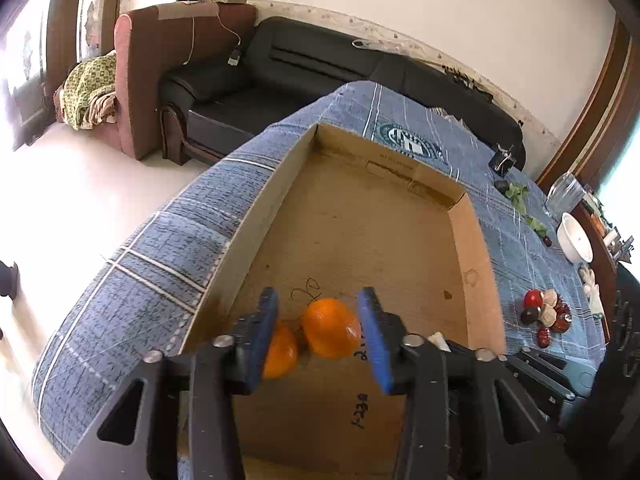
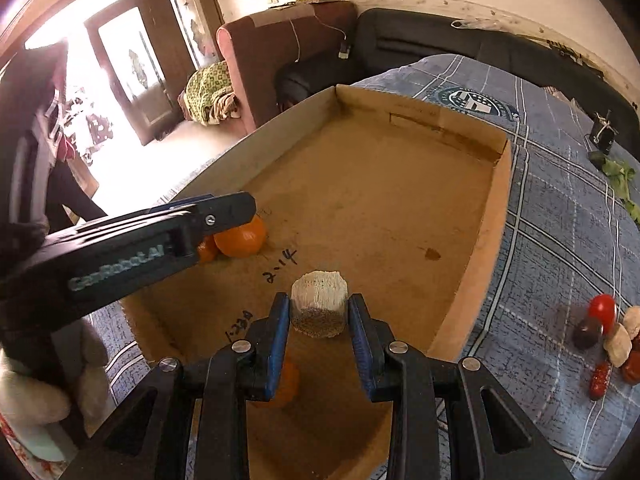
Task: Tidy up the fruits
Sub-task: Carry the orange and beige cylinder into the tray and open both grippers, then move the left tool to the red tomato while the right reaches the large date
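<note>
Home living room: sofa (image 1: 320,68), armchair (image 1: 160,60), blanket (image 1: 90,88).

My left gripper (image 1: 318,334) sits low over the near left corner of the cardboard tray (image 1: 256,216), jaws apart, with an orange (image 1: 331,327) between the pads and a second orange (image 1: 280,350) just behind the left pad, close to the tray's left wall. That corner is crowded. My right gripper (image 2: 319,322) holds a pale, ridged piece (image 2: 319,304) over the tray's near middle, and another orange (image 2: 287,380) lies under its left finger. The left tool's body crosses the right wrist view's left side, blocking that way. Beyond both grippers the tray floor (image 2: 380,200) lies bare to the far wall. To the right, outside the tray, a fruit cluster (image 2: 612,340) sits on the blue cloth (image 2: 560,240).
</note>
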Motion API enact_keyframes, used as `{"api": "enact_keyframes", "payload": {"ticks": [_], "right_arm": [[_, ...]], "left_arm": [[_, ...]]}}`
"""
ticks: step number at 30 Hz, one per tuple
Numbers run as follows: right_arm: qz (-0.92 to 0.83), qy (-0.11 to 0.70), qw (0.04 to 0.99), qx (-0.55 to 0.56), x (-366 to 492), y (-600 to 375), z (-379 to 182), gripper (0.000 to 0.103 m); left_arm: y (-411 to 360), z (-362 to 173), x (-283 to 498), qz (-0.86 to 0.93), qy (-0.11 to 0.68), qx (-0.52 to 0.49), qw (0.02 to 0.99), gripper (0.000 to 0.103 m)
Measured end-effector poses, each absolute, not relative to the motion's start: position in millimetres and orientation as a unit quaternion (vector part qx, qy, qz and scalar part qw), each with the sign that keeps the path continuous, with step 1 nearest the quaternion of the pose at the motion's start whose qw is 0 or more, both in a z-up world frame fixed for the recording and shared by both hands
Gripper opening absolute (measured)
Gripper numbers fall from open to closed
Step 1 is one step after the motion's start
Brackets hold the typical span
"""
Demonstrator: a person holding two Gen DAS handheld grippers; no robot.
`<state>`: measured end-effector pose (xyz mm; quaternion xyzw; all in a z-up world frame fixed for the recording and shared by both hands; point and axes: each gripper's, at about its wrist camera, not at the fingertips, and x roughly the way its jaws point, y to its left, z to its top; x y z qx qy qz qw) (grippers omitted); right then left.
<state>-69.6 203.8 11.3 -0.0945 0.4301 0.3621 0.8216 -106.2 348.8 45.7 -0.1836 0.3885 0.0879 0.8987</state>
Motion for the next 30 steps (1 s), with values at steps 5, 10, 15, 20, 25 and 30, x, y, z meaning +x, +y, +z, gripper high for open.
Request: {"api": "enact_keyframes", "payload": {"ticks": [5, 10, 15, 20, 25, 30], "right_arm": [[0.372, 0.432, 0.817, -0.088, -71.4, 203.4, 13.2, 0.034], [0.379, 0.409, 0.828, -0.054, -78.5, 177.8, 37.2, 0.051], [0.355, 0.381, 0.854, -0.011, -81.8, 117.4, 63.3, 0.059], [0.292, 0.364, 0.884, 0.022, -83.1, 30.9, 76.5, 0.066], [0.195, 0.366, 0.909, 0.048, -73.6, -69.8, 74.9, 0.066], [0.12, 0.376, 0.913, 0.1, -61.2, -150.4, 65.2, 0.066]], "left_arm": [[348.6, 65.0, -126.7, 0.097, 0.365, -0.201, 0.904, 0.057], [343.7, 88.1, -151.2, 0.107, 0.334, -0.209, 0.913, 0.064], [328.0, 105.7, -169.1, 0.097, 0.311, -0.222, 0.919, 0.072], [296.2, 115.1, -169.3, 0.067, 0.307, -0.209, 0.926, 0.075], [256.9, 113.0, -155.7, 0.028, 0.32, -0.19, 0.928, 0.076], [214.2, 100.0, -137.8, -0.014, 0.347, -0.166, 0.923, 0.076]]}}
